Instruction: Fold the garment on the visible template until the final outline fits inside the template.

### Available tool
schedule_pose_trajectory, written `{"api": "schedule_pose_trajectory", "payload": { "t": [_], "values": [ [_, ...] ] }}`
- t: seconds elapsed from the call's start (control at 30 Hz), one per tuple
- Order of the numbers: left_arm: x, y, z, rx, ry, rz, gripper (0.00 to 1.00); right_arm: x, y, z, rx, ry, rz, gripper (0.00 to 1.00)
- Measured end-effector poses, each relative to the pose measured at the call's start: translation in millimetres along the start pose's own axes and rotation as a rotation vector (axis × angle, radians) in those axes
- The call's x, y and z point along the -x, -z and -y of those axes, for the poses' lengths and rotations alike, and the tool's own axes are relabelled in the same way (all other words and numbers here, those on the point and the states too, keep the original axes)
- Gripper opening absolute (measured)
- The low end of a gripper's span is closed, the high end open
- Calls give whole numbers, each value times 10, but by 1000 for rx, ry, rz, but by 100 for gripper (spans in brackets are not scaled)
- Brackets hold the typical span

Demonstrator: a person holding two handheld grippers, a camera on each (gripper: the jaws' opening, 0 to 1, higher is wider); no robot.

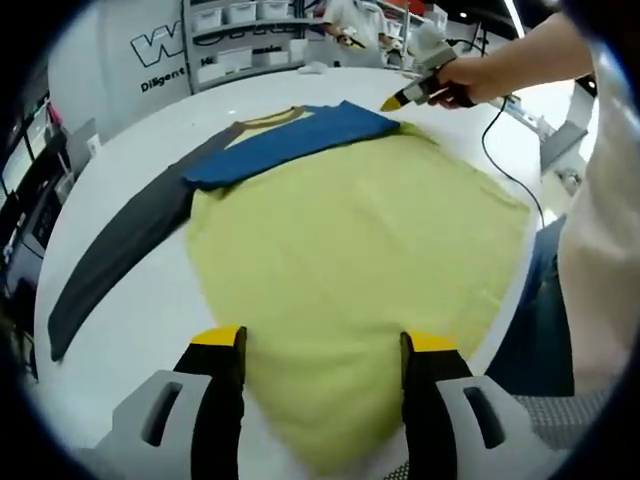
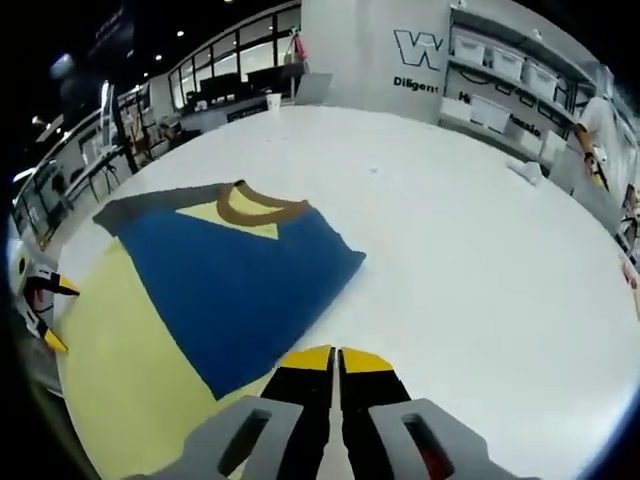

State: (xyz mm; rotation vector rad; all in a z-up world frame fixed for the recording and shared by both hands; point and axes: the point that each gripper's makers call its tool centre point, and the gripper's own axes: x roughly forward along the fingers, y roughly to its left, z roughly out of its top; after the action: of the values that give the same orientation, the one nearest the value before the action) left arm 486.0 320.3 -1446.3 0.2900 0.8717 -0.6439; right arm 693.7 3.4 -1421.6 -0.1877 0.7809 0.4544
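A long-sleeved shirt lies flat on the white table (image 1: 130, 330). Its yellow-green body (image 1: 350, 250) spreads toward me, and a blue sleeve (image 1: 290, 140) is folded across the chest below the brown collar (image 2: 255, 207). The dark grey sleeve (image 1: 120, 250) stretches out to the left. My left gripper (image 1: 324, 345) is open, its jaws standing either side of the shirt's near hem, just above the cloth. My right gripper (image 2: 335, 362) is shut with nothing between its fingers, close to the edge of the blue sleeve (image 2: 240, 290). A hand holds the right gripper (image 1: 400, 98) at the shirt's far side.
A black cable (image 1: 500, 150) trails over the table's right side beside the person's body (image 1: 600, 260). Shelves with white bins (image 2: 500, 70) and a lettered wall (image 1: 160, 50) stand beyond the table. A person (image 2: 600, 130) stands at the far right. Bare table (image 2: 470, 250) lies right of the shirt.
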Motion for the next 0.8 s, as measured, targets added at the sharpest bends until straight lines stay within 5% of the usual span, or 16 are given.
{"api": "schedule_pose_trajectory", "payload": {
  "t": [0.07,0.3,0.43,0.5,0.6,0.8],
  "values": [
    [-1,-3,1,2,-2,0,62,-1,-17,-98,32,-7,6,8],
    [0,-4,2,5,-3,0,62,-75,105,-476,183,-36,-27,15],
    [-2,-5,14,8,-4,1,63,-134,217,-439,259,-4,-81,13],
    [-5,-4,30,6,-2,0,66,-141,185,-426,209,-10,-60,12],
    [-7,-1,36,7,-5,1,66,-109,188,-334,293,17,-72,0],
    [-8,0,36,6,-6,1,67,-97,176,-315,232,-46,-39,0]
  ]
}}
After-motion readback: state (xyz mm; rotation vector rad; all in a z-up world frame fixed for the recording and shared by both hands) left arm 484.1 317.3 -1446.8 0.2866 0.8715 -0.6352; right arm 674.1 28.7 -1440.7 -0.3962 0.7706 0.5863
